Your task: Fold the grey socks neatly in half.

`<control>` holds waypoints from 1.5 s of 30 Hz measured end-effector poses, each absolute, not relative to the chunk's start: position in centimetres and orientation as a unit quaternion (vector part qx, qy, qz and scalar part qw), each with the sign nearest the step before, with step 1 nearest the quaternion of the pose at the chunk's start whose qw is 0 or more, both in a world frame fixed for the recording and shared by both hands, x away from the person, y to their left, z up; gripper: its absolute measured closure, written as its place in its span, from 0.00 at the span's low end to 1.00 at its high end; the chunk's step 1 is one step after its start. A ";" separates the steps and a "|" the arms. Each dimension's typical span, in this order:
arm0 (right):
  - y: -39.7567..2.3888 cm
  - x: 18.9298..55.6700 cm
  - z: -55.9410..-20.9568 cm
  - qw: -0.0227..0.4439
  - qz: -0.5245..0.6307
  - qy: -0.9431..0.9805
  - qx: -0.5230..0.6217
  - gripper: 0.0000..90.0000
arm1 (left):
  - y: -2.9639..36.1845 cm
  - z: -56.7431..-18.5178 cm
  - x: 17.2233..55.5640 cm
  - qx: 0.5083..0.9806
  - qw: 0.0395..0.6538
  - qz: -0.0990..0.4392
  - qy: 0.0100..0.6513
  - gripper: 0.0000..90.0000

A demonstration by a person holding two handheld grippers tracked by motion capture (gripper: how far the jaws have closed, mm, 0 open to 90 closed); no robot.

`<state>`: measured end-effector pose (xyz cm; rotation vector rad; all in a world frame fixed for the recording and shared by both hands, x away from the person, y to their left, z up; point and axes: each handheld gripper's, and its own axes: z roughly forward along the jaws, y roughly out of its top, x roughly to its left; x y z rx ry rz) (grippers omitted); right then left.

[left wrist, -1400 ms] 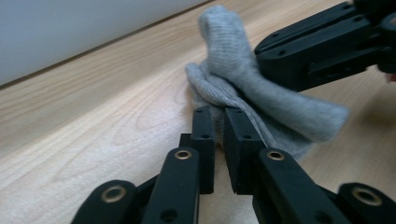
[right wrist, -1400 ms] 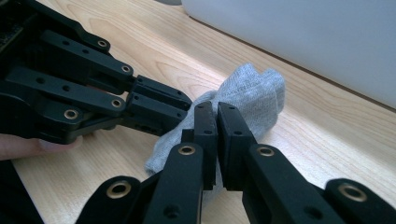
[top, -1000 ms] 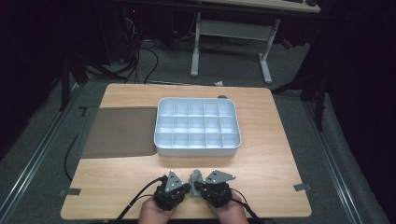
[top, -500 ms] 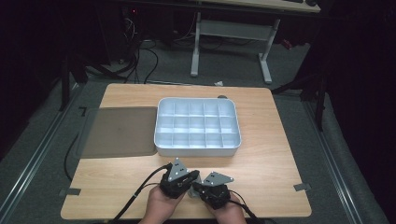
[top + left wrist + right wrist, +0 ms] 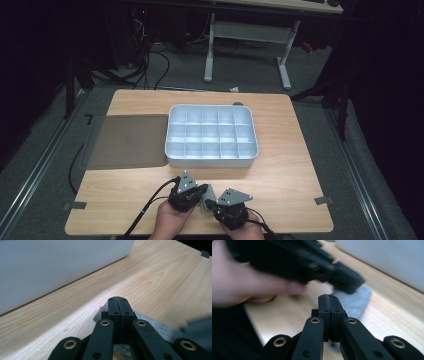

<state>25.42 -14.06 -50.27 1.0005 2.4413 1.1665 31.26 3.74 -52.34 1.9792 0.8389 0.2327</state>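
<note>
Since the earlier frame, the left gripper has been shifted slightly toward twelve o'clock. The compartments of the white plastic divided tray are seen empty. A flat dark mat lies at its nine o'clock. Both the left jaws and those of the right gripper are pressed together over a small grey felt-like cloth.

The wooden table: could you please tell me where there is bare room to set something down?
Free: the strip right of the white compartmented plastic tray, and the near-left corner below the grey-brown flat mat. Crowded: the near edge at centre, where the left gripper and right gripper meet over a grey cloth.
</note>
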 end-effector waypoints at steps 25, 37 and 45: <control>-14.1 26.3 -51.8 0.108 0.379 0.850 0.350 1.00 | 4.8 -52.1 30.4 0.816 0.458 0.111 0.334 1.00; -15.2 27.0 -50.1 0.099 0.391 0.837 0.370 0.90 | 5.0 -52.5 30.4 0.808 0.471 0.109 0.337 1.00; -15.9 28.2 -49.8 0.092 0.391 0.819 0.411 0.69 | 5.3 -52.7 30.4 0.801 0.481 0.101 0.340 1.00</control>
